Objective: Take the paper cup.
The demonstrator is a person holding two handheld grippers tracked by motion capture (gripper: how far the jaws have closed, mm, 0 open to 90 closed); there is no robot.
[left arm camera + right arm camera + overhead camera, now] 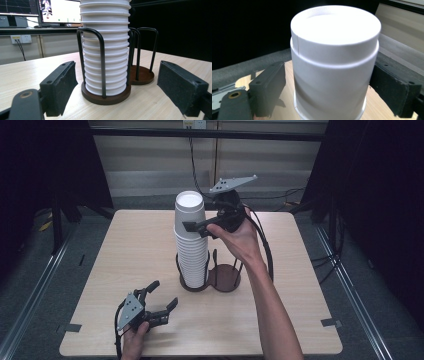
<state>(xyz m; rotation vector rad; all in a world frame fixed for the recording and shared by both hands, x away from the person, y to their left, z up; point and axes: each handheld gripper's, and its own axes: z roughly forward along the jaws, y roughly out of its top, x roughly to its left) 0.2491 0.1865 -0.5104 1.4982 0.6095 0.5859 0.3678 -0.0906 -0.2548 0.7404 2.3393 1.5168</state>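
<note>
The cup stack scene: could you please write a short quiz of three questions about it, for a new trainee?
1. True or false: the stack of white cups stands upside down in one ring of the dark wire holder.
2. Which gripper is up at the top of the stack? A) left gripper B) right gripper
3. In a few words: what is in the holder's second ring, beside the stack?

Key
1. True: the closed bottom of the top cup faces up.
2. B. Its jaws stand on either side of the top cup, and the right gripper view shows gaps beside the pads. The left gripper rests low on the table, open.
3. Nothing; its brown base is bare.
</note>
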